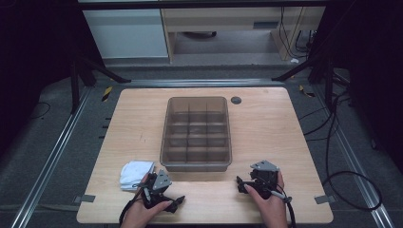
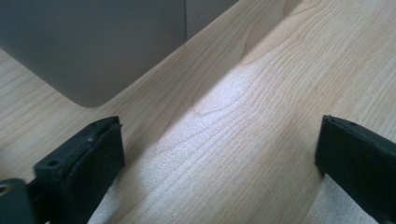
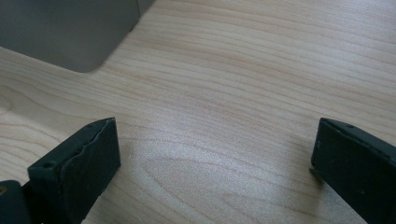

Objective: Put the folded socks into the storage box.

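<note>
High view showed a wooden table (image 1: pixel 266 128) with a grey translucent divided bin (image 1: pixel 196 133) standing near its middle, compartments looked empty as far as could be told. Folded white cloth (image 1: pixel 136 174) lay on the table near the front left, just off the bin's front left corner, apart from it. Left gripper (image 1: pixel 178 201) sat at the front edge, held by the left hand (image 1: pixel 145 211), just right of and touching or nearly touching the cloth's near edge, could not tell which. Right gripper (image 1: pixel 241 183) was held by the right hand (image 1: pixel 268 202) at the front right, near the bin's front right corner, well apart from the cloth. Left gripper view: both black jaws stood wide apart, nothing between them, bare wood underneath, a rounded corner of the bin's wall (image 2: pixel 93 46) ahead at upper left. Right gripper view: same, jaws spread wide with nothing gripped, bare wood grain between, the bin corner (image 3: pixel 70 32) at upper left. Both grippers were low over the table; contact with the surface could not be told. Cables (image 1: pixel 354 185) lay on the dark floor to the right of the table.
</note>
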A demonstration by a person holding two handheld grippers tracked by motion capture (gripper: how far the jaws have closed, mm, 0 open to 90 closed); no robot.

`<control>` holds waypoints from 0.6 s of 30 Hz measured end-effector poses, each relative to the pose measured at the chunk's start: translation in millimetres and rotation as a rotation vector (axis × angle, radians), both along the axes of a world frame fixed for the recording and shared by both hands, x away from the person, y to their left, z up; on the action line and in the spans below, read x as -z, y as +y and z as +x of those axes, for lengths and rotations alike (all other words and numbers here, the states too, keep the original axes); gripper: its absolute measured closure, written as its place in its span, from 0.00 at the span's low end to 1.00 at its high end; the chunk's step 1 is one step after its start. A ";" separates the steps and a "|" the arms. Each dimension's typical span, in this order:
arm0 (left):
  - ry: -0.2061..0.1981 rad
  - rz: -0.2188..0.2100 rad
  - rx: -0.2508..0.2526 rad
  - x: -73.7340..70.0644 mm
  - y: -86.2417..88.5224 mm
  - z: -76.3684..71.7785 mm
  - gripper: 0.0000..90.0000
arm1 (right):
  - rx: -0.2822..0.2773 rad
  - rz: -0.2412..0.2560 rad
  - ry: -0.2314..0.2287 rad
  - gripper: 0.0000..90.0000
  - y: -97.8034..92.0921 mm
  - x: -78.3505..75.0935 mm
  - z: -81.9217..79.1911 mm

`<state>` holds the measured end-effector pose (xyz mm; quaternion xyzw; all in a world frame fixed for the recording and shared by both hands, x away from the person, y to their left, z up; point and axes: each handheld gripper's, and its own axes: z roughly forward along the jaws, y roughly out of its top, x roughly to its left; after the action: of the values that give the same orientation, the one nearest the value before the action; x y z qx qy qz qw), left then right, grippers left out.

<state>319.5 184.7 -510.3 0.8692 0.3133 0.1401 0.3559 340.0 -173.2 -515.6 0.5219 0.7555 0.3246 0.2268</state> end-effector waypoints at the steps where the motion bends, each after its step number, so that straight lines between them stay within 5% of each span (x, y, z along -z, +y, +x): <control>1: 0.000 0.000 0.000 0.0 0.0 0.0 0.05 | 0.000 0.000 0.000 0.02 0.0 0.0 -0.2; 10: -0.026 0.011 0.037 -24.4 7.6 4.5 0.04 | -0.005 0.001 -0.001 0.02 -0.1 0.1 -0.6; 18: -0.051 0.091 0.043 -48.8 33.1 14.4 0.06 | -0.007 0.001 -0.001 0.01 -0.2 0.1 -0.6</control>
<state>333.9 217.8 -461.5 0.8873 0.2787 0.1686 0.3267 339.3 -173.4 -515.7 0.5192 0.7572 0.3259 0.2257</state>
